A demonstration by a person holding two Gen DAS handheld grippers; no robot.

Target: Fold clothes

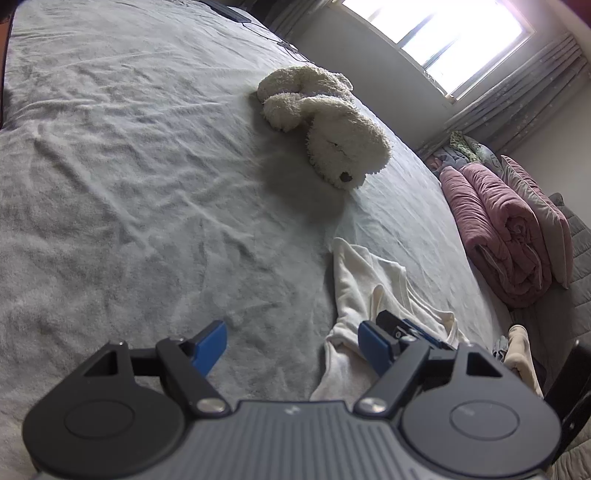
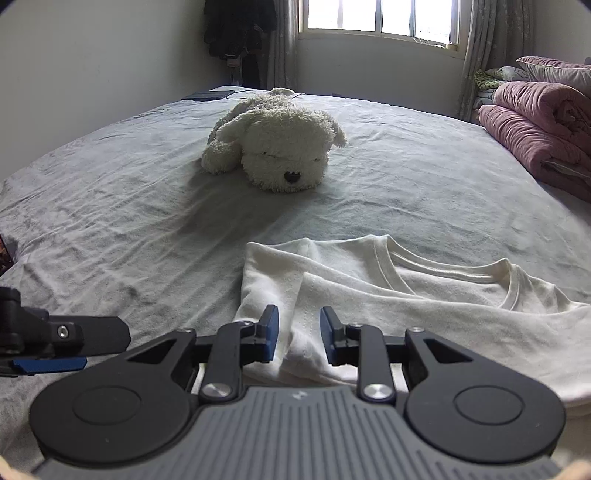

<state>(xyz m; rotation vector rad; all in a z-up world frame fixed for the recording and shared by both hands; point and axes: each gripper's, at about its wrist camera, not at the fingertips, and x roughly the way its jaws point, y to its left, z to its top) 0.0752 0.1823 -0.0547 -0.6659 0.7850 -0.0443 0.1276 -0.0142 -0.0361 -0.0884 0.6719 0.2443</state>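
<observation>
Cream T-shirt [image 2: 424,295] on the bed [image 2: 129,206], one sleeve folded in. Right gripper [image 2: 299,332] jaws narrowly apart astride that fold; left gripper [image 1: 291,345] jaws wide, empty. Mid-fold seemingly; next, pinching the edge.

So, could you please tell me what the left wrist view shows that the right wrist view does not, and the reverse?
Only the left wrist view: the open left gripper over bare sheet, the right gripper's tip behind its finger.

Only the right wrist view: the cream cotton T-shirt's ribbed neckline, the open right gripper over a raised fold, dark clothes hanging in the corner.

Both: the fluffy white plush dog, grey bedsheet, rolled pink quilt, window.
</observation>
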